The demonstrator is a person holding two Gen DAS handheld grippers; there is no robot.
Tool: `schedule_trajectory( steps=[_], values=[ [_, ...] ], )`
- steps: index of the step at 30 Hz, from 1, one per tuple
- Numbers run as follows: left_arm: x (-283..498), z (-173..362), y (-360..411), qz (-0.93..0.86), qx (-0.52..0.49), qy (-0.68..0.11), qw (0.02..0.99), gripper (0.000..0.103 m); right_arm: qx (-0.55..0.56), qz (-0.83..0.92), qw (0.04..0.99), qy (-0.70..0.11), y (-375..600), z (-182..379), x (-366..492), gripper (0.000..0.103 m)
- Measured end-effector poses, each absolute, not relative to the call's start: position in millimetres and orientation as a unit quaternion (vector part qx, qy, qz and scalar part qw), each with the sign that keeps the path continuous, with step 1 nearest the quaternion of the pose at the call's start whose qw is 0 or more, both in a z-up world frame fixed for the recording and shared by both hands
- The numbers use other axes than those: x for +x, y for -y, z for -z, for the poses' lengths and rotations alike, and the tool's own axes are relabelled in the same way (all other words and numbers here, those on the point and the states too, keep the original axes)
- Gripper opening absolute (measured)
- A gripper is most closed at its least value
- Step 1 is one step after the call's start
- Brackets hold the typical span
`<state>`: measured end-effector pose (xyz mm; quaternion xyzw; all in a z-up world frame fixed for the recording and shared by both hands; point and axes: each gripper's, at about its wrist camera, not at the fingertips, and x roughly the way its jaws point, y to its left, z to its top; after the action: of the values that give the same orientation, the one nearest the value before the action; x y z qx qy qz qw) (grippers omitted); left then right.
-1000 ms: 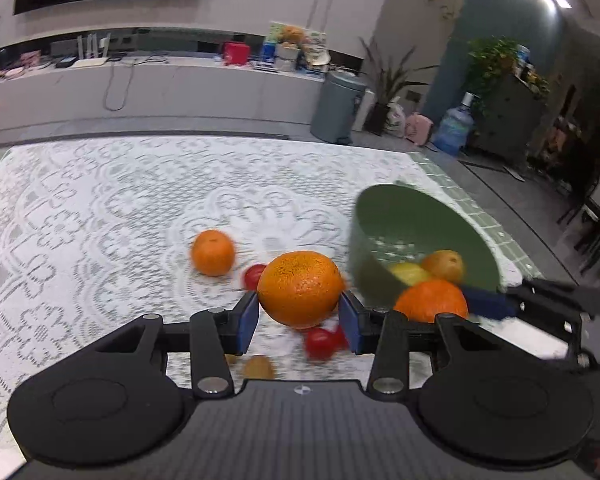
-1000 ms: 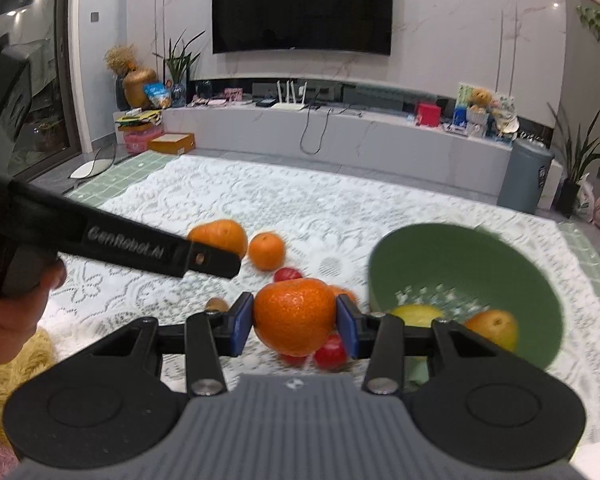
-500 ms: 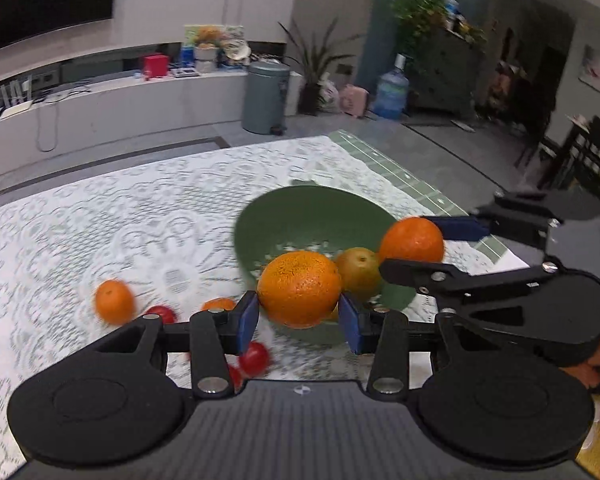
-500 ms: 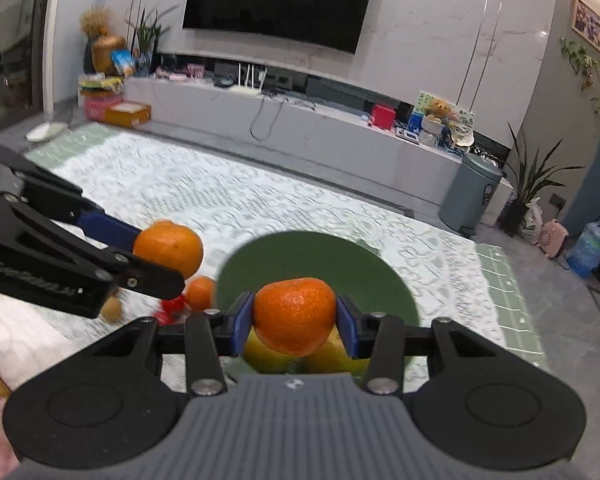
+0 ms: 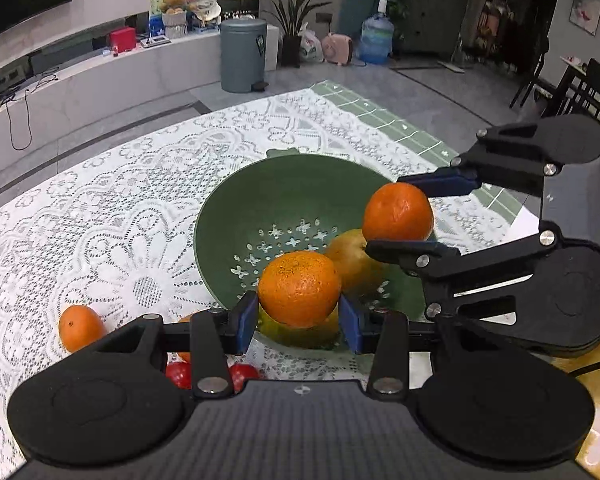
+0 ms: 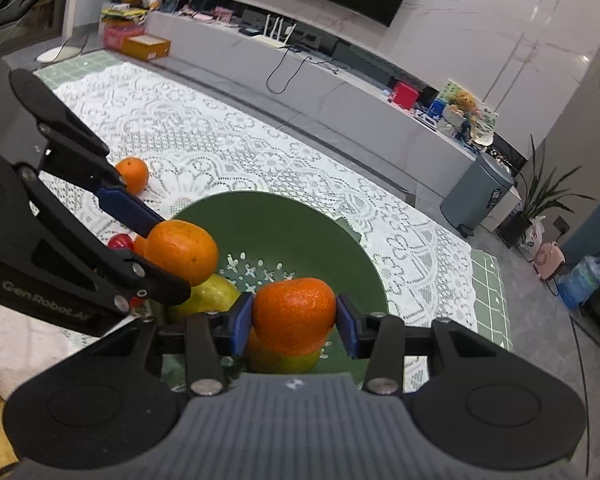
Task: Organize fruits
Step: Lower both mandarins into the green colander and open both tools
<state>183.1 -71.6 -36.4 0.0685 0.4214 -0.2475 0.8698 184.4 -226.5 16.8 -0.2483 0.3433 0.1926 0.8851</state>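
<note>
both hand-held grippers hang over the green colander [image 5: 228, 216], each clamped on an orange. the left hand-held gripper [image 5: 299, 322] pinches a large orange [image 5: 299, 288] between its blue pads above the colander's near rim; the right hand-held gripper [image 6: 294, 322] grips a smaller orange [image 6: 294, 314] just beside it. yellowish fruit [image 6: 204, 296] lies inside the colander. left of the colander, on the lace-covered counter [image 5: 100, 208], sit a loose orange [image 5: 80, 328] and red tomatoes [image 5: 179, 374].
</note>
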Motion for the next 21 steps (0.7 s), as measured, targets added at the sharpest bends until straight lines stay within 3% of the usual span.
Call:
schedule_trajectory(
  steps=[21],
  values=[
    [220,51,72,0.253,0.069,-0.440,0.859,0.049,-0.286,-0.211,0.857,-0.372,217,16,236,0.042]
  ],
)
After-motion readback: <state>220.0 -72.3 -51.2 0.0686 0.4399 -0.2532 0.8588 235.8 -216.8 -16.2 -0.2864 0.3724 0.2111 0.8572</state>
